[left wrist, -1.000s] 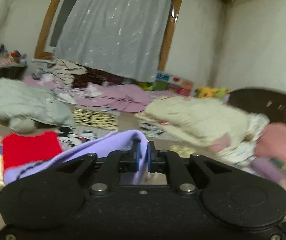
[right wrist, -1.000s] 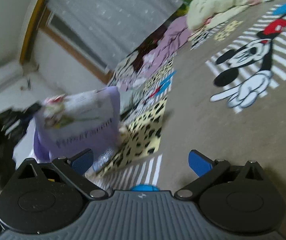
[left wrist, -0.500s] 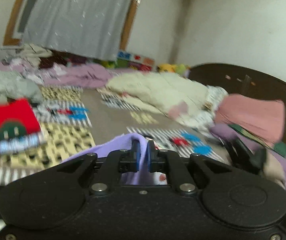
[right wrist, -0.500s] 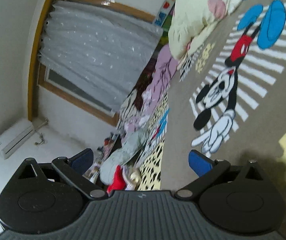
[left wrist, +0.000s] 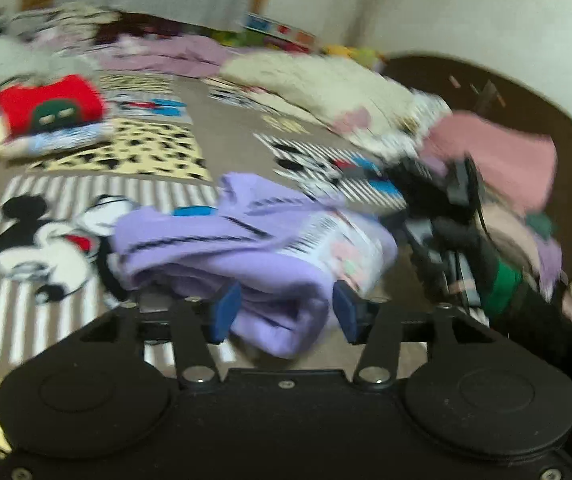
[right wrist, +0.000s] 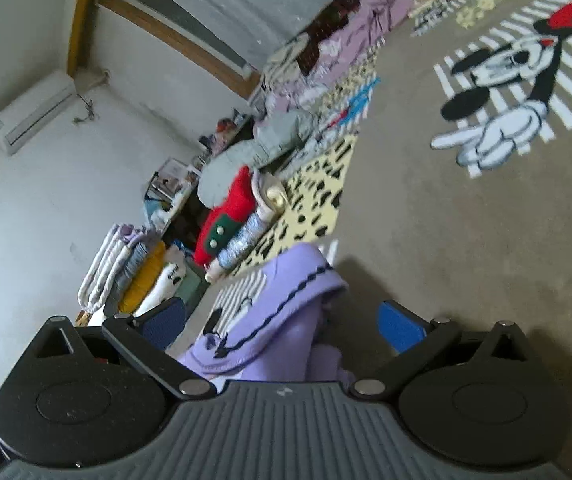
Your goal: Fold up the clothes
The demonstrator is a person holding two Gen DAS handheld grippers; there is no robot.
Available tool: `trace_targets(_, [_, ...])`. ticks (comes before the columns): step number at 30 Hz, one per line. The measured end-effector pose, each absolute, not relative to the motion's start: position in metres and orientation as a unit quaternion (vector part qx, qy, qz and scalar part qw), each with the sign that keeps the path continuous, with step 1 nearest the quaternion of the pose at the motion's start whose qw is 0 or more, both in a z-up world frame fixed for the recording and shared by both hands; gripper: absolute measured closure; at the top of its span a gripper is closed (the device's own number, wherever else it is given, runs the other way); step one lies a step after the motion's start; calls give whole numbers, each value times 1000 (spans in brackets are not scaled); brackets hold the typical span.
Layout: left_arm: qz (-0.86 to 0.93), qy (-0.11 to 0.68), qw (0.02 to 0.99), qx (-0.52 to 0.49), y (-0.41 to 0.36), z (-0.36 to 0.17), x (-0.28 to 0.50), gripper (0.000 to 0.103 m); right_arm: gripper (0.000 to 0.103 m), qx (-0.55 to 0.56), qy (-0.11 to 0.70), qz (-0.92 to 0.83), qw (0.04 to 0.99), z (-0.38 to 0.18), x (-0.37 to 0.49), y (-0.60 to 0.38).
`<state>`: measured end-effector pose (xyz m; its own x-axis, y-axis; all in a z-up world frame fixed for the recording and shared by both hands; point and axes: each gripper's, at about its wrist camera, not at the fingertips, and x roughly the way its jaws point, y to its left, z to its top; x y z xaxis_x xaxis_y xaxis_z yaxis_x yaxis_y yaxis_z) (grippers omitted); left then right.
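A lilac garment (left wrist: 246, 248) with dark stitching and a printed panel lies crumpled on the cartoon-mouse bedspread (left wrist: 38, 240). My left gripper (left wrist: 282, 312) stands open just above its near fold, blue pads on either side of the cloth without pinching it. In the right wrist view the same lilac garment (right wrist: 278, 320) lies bunched between the spread blue fingers of my right gripper (right wrist: 282, 324), which is open too. The other gripper (left wrist: 441, 216), black, shows at the garment's right edge in the left wrist view.
A folded red garment (left wrist: 50, 104) tops a small stack at the far left; the same red garment (right wrist: 226, 216) appears in the right view. A cream quilt (left wrist: 325, 80), pink and purple clothes (left wrist: 505, 160) and a dark headboard (left wrist: 525, 92) crowd the right. Folded bedding (right wrist: 126, 268) stands by the wall.
My left gripper was shut on the lilac garment held up in the air; it has dropped to the bed and opened, letting the garment fall in a heap. The right gripper swung down over it.
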<state>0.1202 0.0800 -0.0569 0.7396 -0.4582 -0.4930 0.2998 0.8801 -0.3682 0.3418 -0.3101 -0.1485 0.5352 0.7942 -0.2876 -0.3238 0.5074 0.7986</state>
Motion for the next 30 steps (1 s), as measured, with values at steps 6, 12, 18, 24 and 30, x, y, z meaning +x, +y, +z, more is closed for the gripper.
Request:
trace_targets(6, [-143, 335, 881, -301, 106, -87, 142, 38, 1, 347, 366, 348, 790, -159, 344, -300])
trace_targets(12, [-148, 378, 818, -407, 85, -119, 179, 29, 1, 301, 404, 364, 783, -166, 339, -287])
trace_targets(18, [-166, 394, 817, -387, 50, -122, 225, 71, 26, 298, 401, 447, 742, -167, 332, -263])
trace_targets(24, [-255, 250, 896, -263, 34, -41, 261, 74, 26, 275, 169, 441, 837, -104, 308, -278])
trace_targets(30, [-251, 212, 925, -189, 32, -26, 314, 72, 21, 221, 157, 367, 890, -97, 330, -267])
